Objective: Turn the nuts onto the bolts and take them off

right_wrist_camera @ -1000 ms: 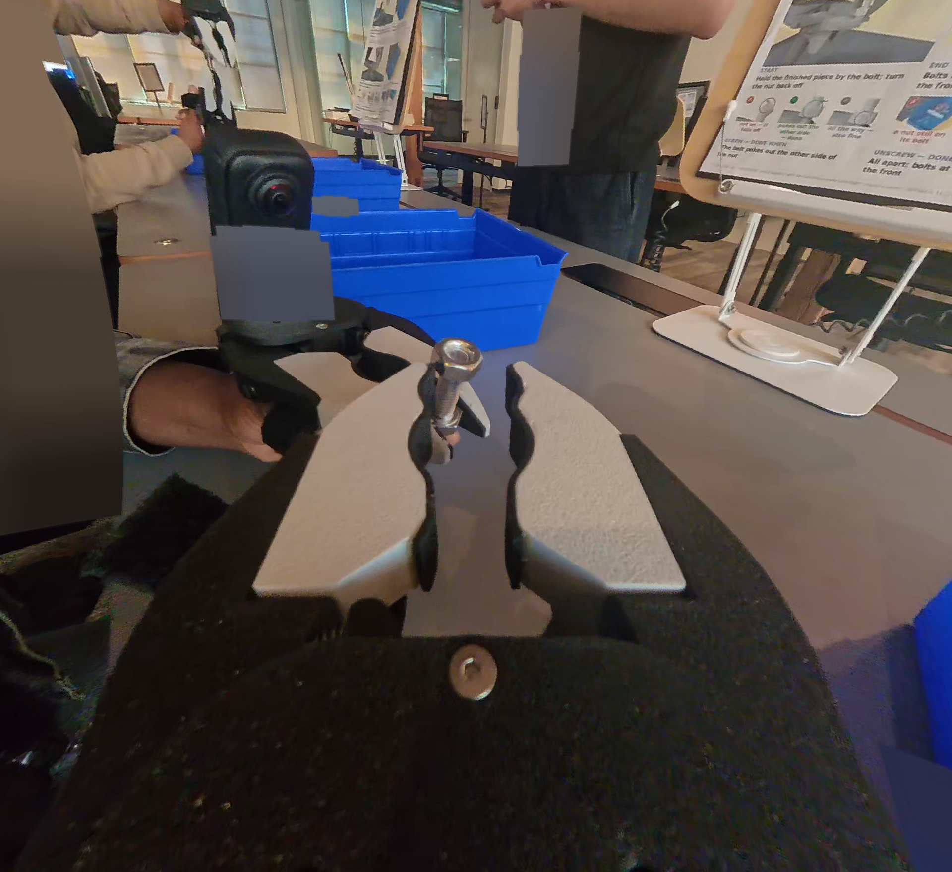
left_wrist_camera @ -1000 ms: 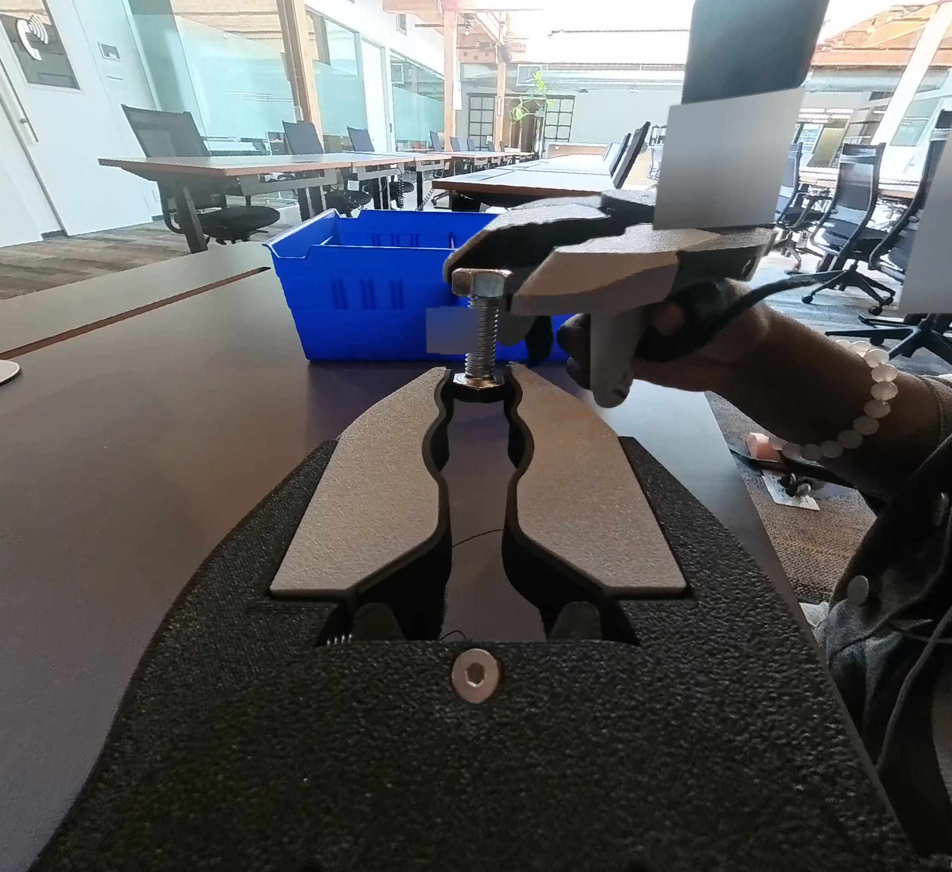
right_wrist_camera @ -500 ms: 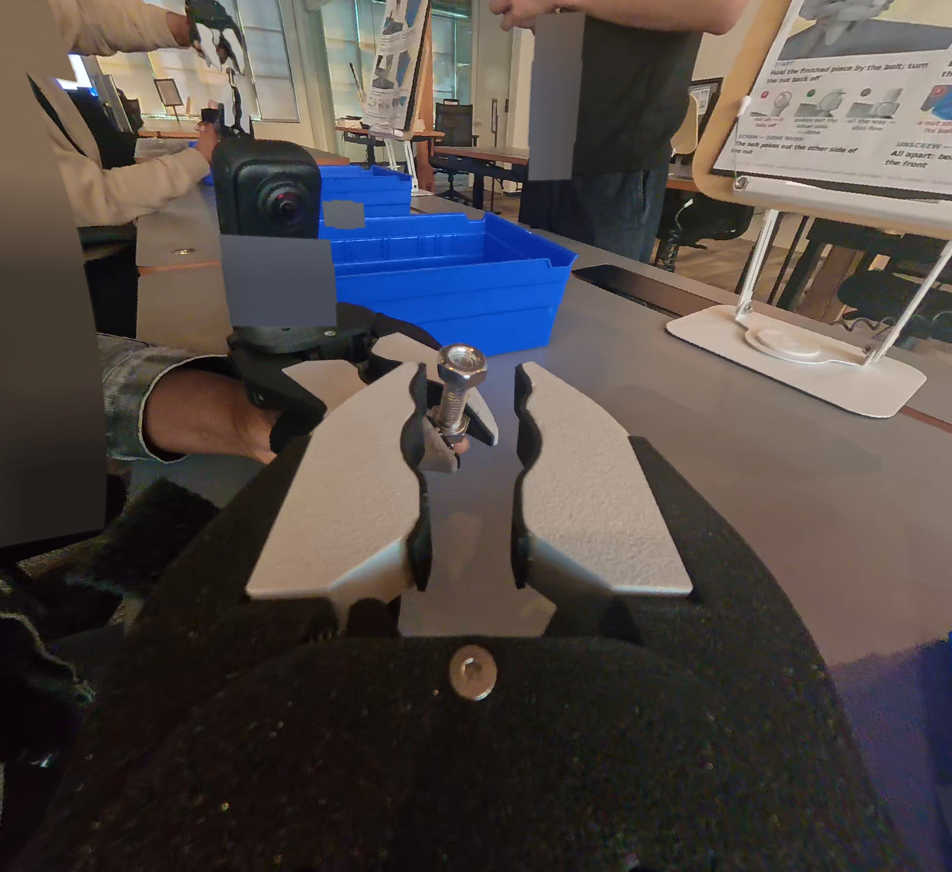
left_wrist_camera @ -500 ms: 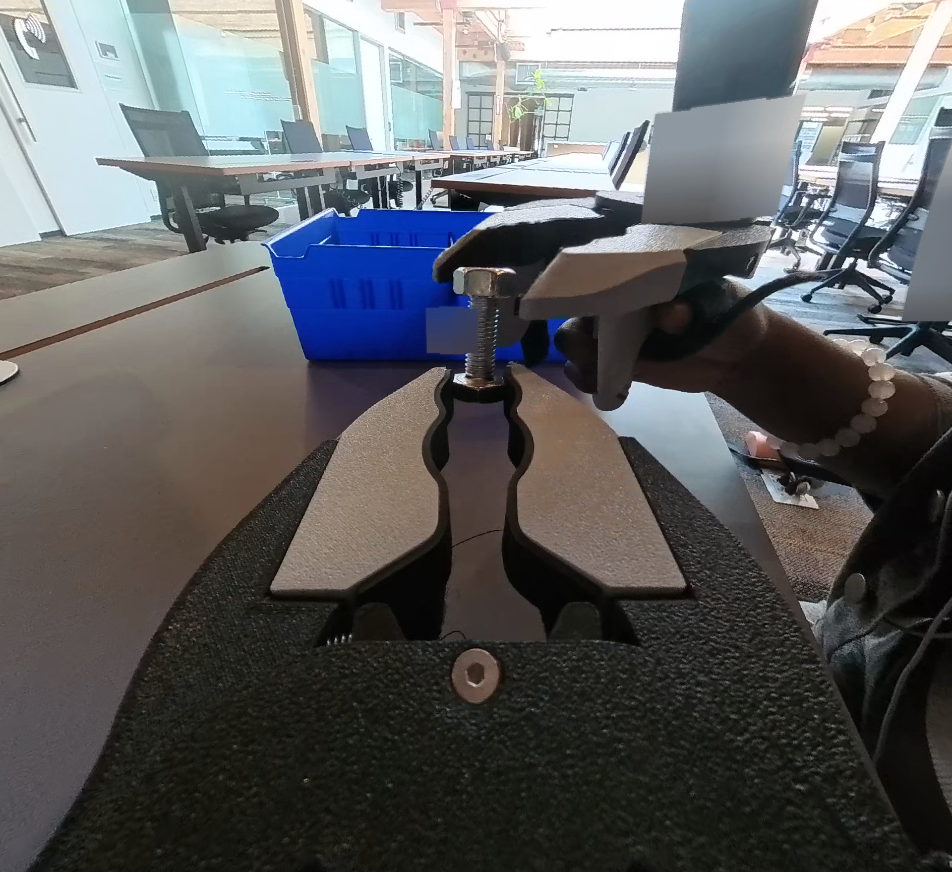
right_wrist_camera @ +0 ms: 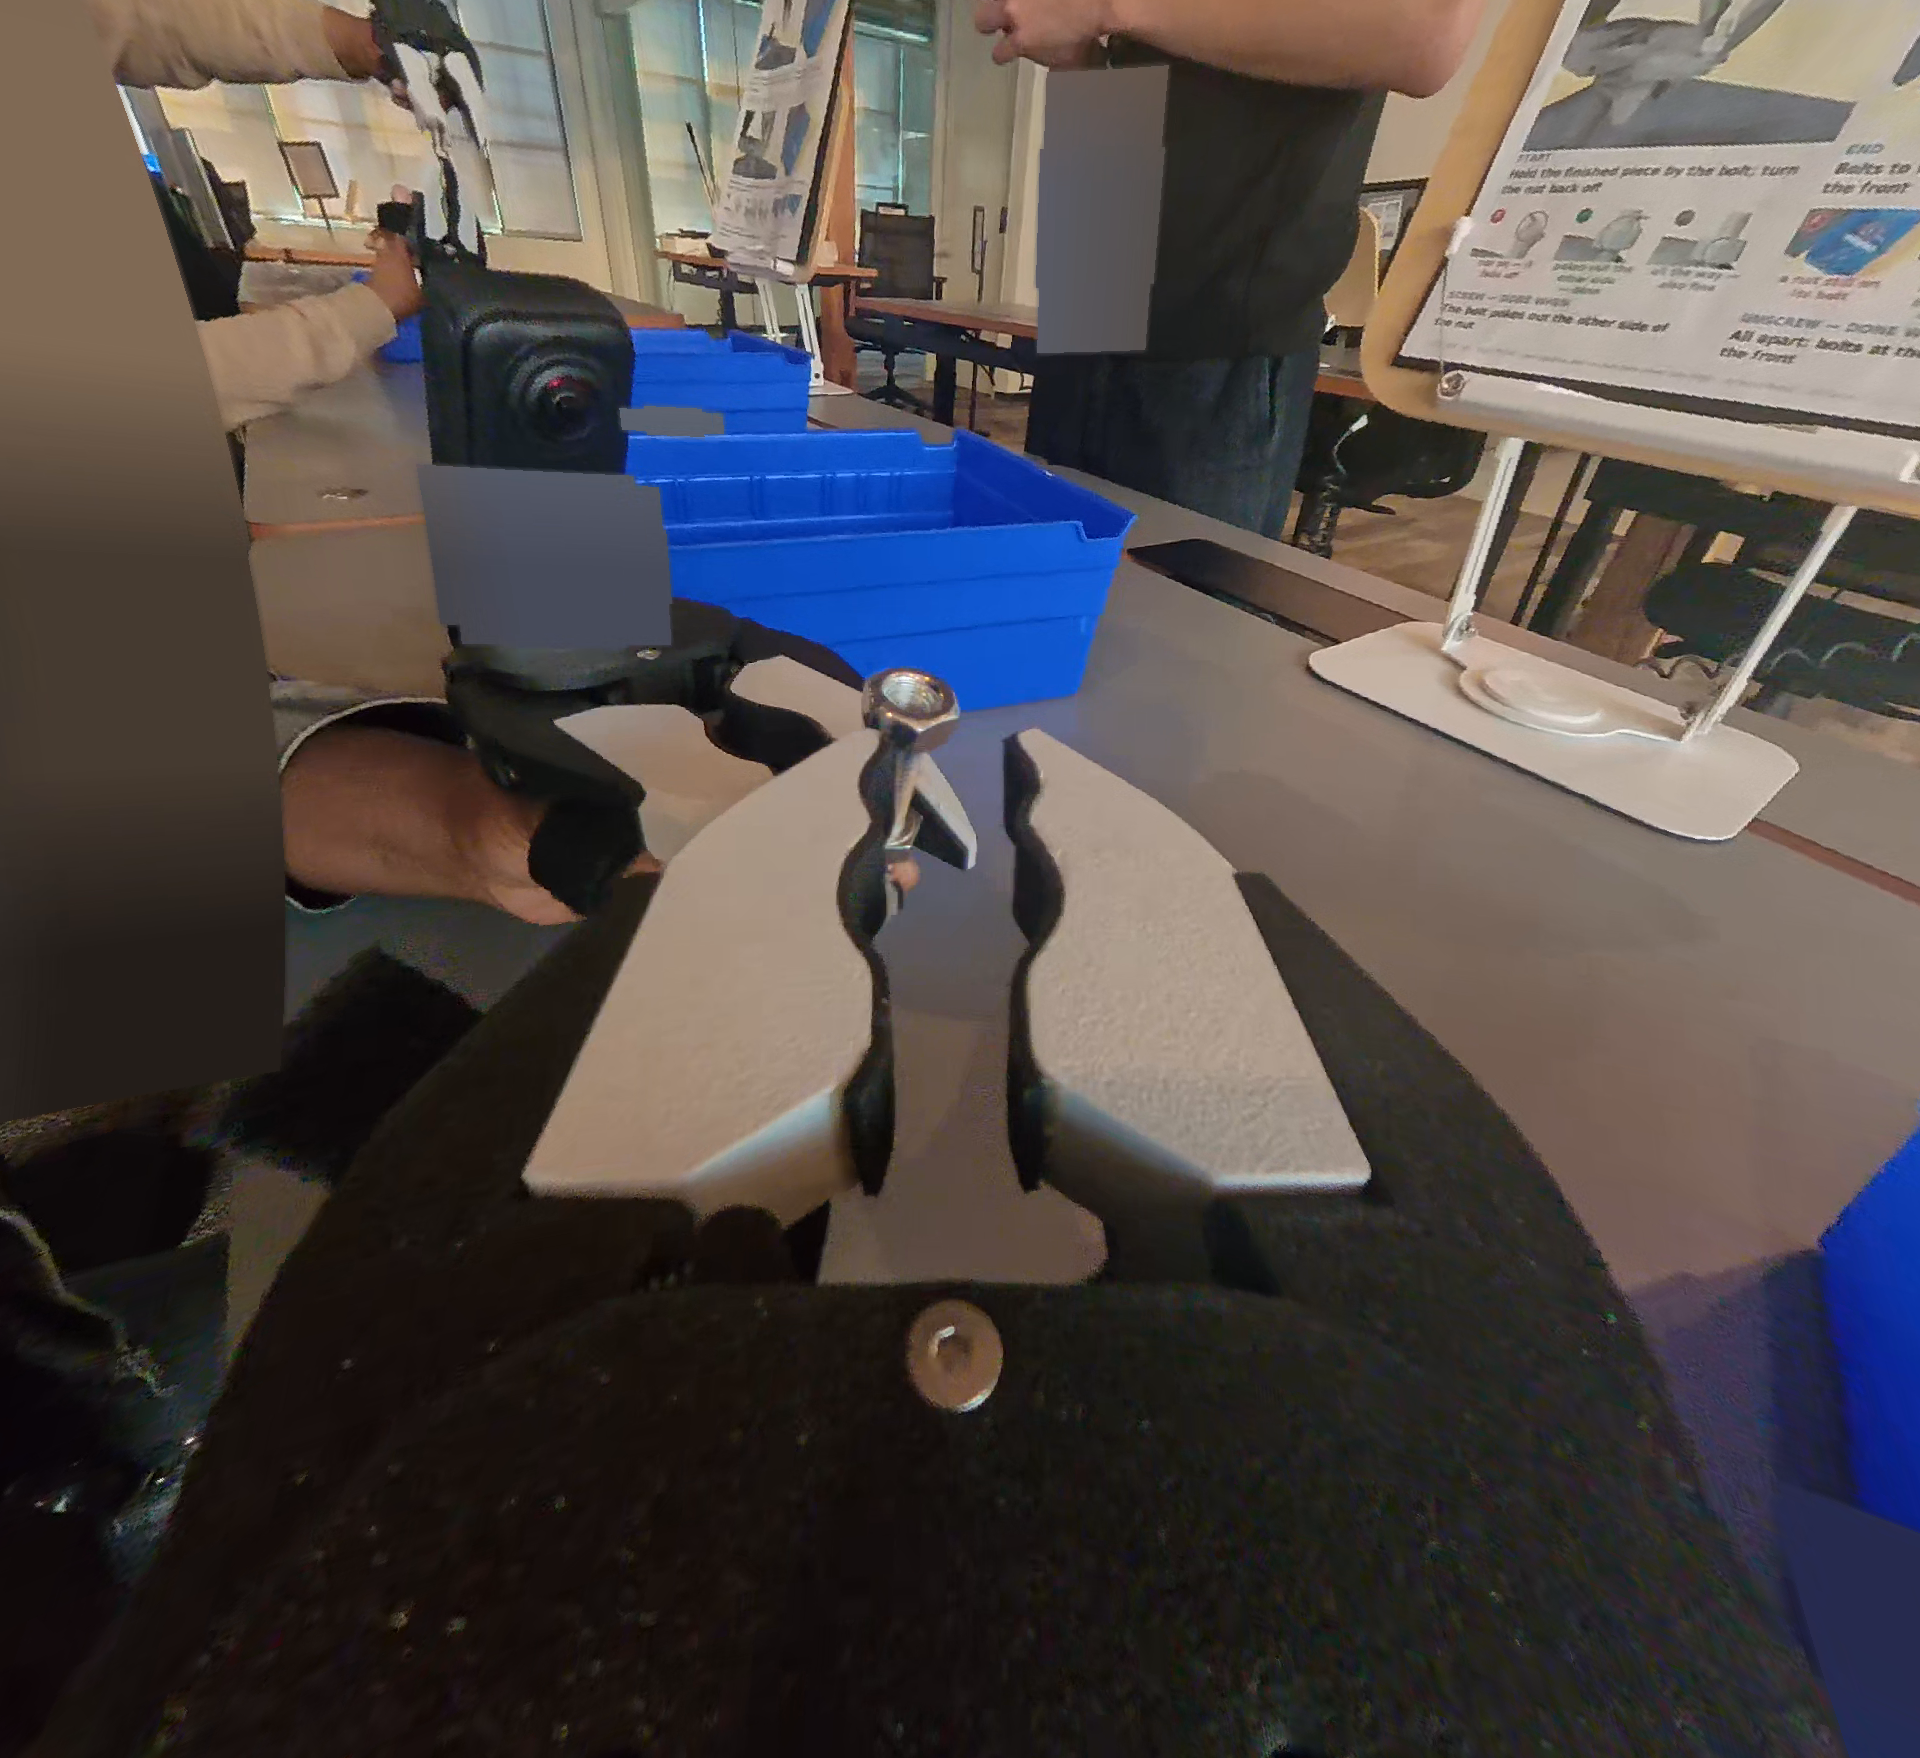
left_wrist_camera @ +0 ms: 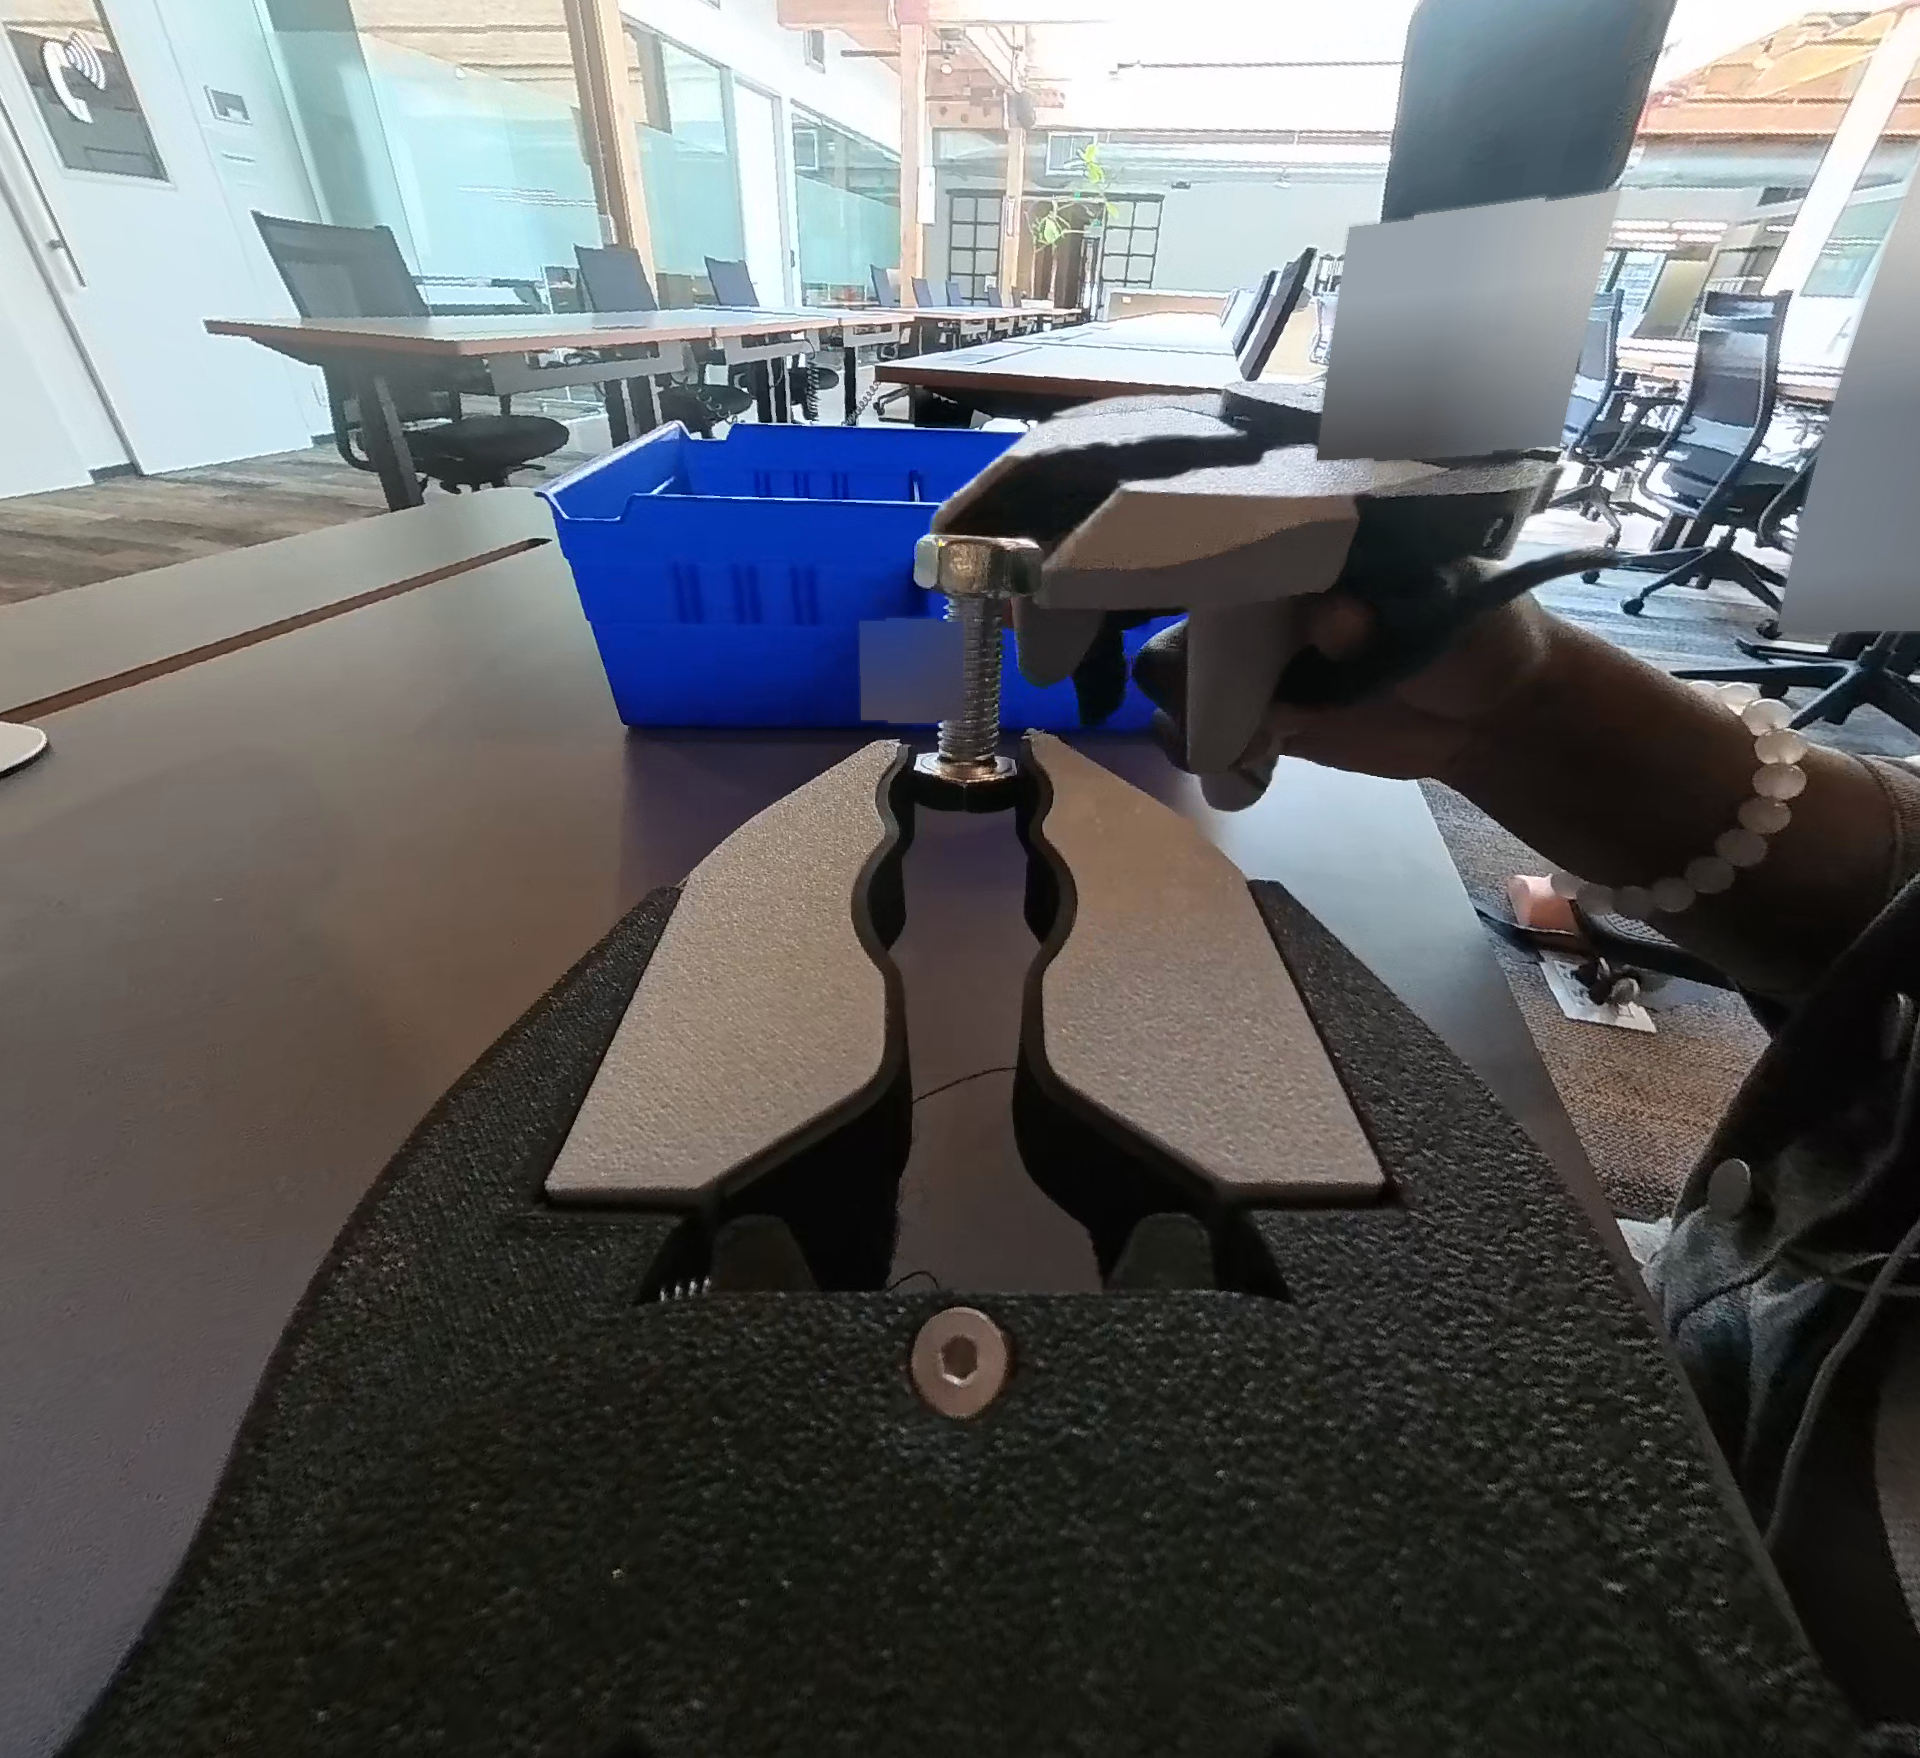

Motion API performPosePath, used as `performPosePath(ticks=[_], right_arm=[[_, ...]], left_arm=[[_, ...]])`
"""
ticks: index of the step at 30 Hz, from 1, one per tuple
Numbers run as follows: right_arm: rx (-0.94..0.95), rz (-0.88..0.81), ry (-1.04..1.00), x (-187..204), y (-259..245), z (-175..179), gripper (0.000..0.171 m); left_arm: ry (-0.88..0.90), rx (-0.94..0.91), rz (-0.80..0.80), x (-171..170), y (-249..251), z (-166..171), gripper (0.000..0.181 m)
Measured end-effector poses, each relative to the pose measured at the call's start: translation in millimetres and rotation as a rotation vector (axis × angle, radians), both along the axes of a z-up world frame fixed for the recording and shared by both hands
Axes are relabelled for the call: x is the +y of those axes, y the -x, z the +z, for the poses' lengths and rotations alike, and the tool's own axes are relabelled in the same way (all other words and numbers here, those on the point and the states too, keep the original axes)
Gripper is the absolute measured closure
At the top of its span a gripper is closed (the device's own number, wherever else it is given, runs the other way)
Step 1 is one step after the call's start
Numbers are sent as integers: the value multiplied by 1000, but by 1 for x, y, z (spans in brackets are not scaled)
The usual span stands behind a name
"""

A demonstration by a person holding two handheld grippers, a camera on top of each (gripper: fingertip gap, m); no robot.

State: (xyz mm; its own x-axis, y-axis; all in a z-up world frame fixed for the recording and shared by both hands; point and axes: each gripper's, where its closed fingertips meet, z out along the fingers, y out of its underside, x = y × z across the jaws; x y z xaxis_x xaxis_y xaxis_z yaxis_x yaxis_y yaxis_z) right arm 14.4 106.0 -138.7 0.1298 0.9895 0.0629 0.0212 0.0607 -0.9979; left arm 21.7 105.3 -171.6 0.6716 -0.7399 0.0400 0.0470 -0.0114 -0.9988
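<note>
Steel bolt (left_wrist_camera: 968,659) upright, its nut (left_wrist_camera: 964,766) clenched in left claw (left_wrist_camera: 964,758) tips above dark surface (left_wrist_camera: 312,835). Right claw (right_wrist_camera: 940,752) released, fingers flanking bolt head without gripping. Blue bin (left_wrist_camera: 748,586) behind.

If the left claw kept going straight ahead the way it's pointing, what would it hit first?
Probably the blue bin. The left claw is shut on the nut at the bolt's lower end, and the bin sits directly beyond; depth is uncertain.
</note>
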Motion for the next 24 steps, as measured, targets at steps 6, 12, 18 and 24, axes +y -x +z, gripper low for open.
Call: performPosePath(ticks=[6, 12, 18, 24], right_arm=[[5, 19, 7, 2, 0, 3, 149], [31, 75, 30, -1, 2, 10, 148], [62, 213, 60, -2, 12, 21, 145], [68, 436, 73, 2, 32, 28, 137]], left_arm=[[3, -7, 5, 0, 1, 1, 163], [0, -15, 16, 0, 2, 1, 163], [5, -49, 107, 11, 24, 4, 163], [14, -77, 330, 27, 61, 4, 163]])
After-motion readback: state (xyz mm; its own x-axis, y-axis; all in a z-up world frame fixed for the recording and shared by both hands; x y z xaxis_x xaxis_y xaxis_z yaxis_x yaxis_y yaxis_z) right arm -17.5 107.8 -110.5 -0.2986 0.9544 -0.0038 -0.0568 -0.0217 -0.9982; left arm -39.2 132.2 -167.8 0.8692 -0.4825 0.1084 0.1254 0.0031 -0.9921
